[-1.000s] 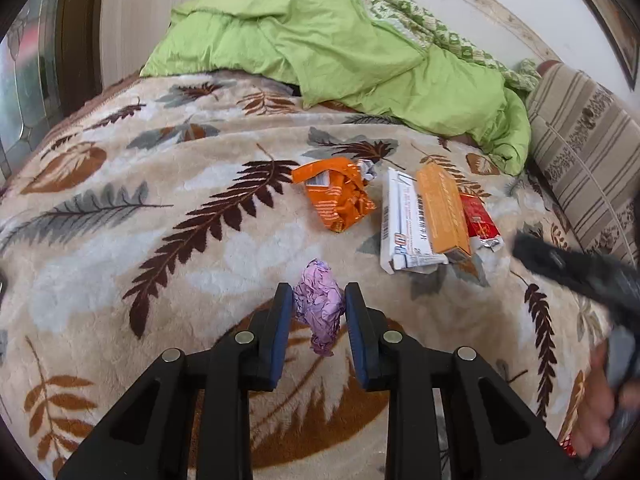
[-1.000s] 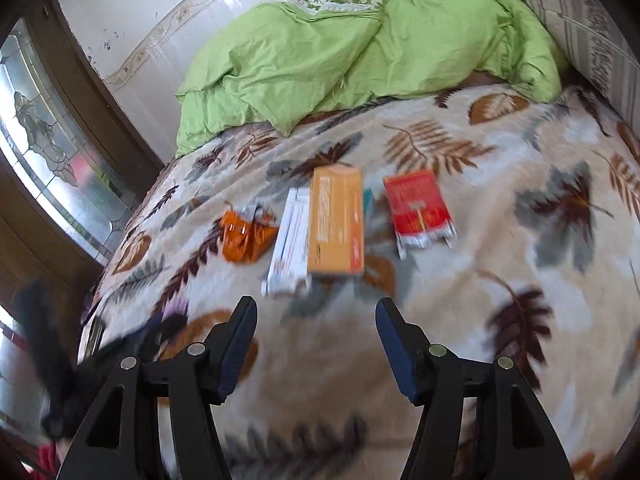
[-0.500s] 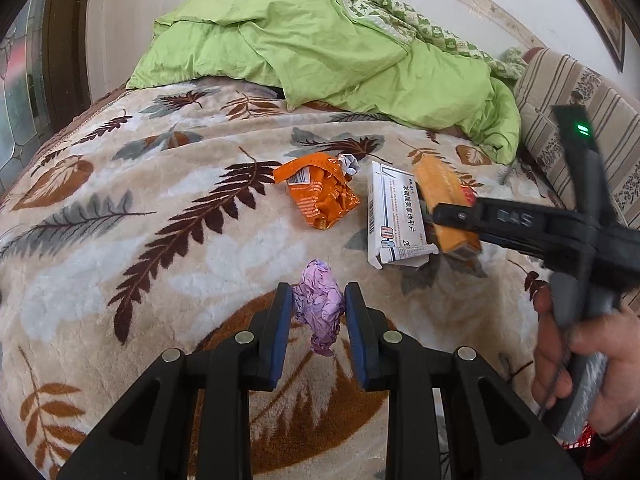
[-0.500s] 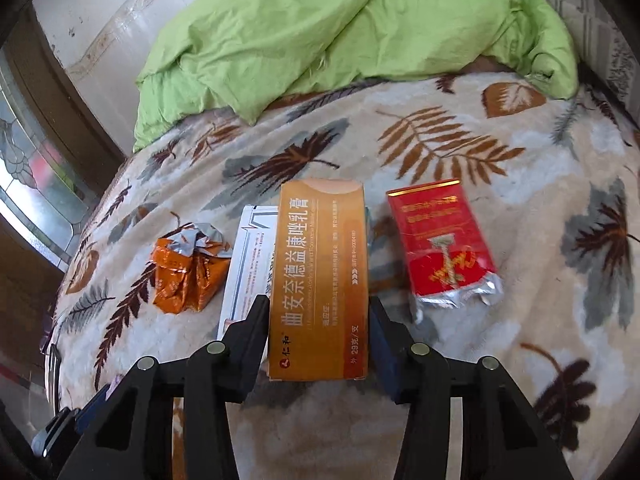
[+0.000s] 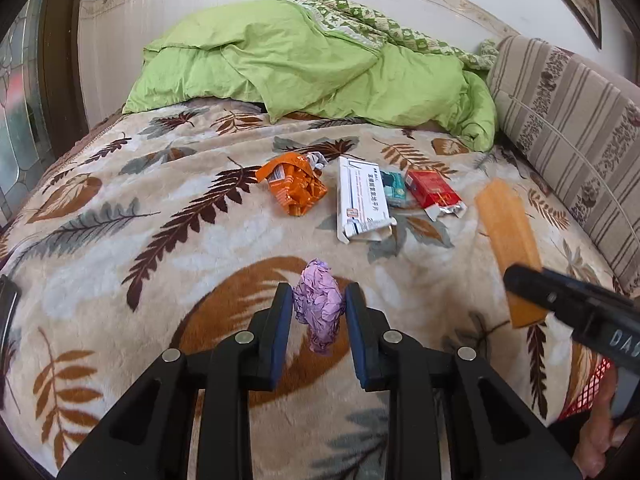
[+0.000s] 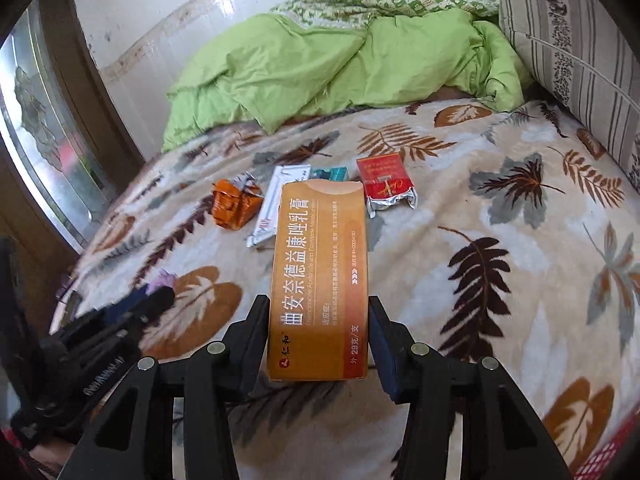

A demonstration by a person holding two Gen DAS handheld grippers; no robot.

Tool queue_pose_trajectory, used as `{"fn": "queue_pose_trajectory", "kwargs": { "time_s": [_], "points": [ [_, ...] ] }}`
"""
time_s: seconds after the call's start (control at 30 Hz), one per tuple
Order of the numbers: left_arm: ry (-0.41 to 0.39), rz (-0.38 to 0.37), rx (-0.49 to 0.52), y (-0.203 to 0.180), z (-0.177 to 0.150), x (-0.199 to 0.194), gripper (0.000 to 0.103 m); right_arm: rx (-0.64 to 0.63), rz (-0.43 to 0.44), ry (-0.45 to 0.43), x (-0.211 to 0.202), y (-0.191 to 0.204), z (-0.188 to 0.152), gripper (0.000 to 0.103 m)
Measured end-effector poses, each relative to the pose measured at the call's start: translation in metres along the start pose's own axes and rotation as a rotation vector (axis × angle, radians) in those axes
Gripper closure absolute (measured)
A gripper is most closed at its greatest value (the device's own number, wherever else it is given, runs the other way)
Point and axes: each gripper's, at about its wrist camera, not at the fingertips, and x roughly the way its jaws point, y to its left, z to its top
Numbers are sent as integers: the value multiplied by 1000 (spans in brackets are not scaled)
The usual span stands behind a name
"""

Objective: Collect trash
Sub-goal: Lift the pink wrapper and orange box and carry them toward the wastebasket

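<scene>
Lilac crumpled paper [image 5: 319,306] sits pinched in the left tool [image 5: 316,312] at lower centre of the left wrist view, held just above a leaf-print blanket [image 5: 140,240] on a bed. At the right edge of that view, and at centre of the right wrist view, the right tool [image 6: 318,336] is clamped on a long orange medicine box [image 6: 320,280], lifted clear of the bedding. So 2 pieces of trash appear gathered, 1 per tool. 4 remain on the blanket at mid-frame: a crushed orange wrapper [image 5: 294,188], a white carton [image 5: 362,204] with its flap open, a small teal packet [image 5: 394,188] touching it, and a red cigarette pack [image 5: 432,194] just beside that. No bin shows in either view, so where both loads go cannot be told. A green duvet [image 5: 312,64] is heaped at the top.
</scene>
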Motion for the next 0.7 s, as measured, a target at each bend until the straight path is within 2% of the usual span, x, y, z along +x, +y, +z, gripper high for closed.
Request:
{"fn": "queue_pose_trajectory", "kwargs": {
  "time_s": [0.37,0.7],
  "points": [
    [-38,58,29,-3,-14,-22,77,-112,-24,-45,-16,25,-15,52],
    [-48,78,35,-3,-14,-22,77,-79,-37,-51,-20,16,-16,52]
  ]
}}
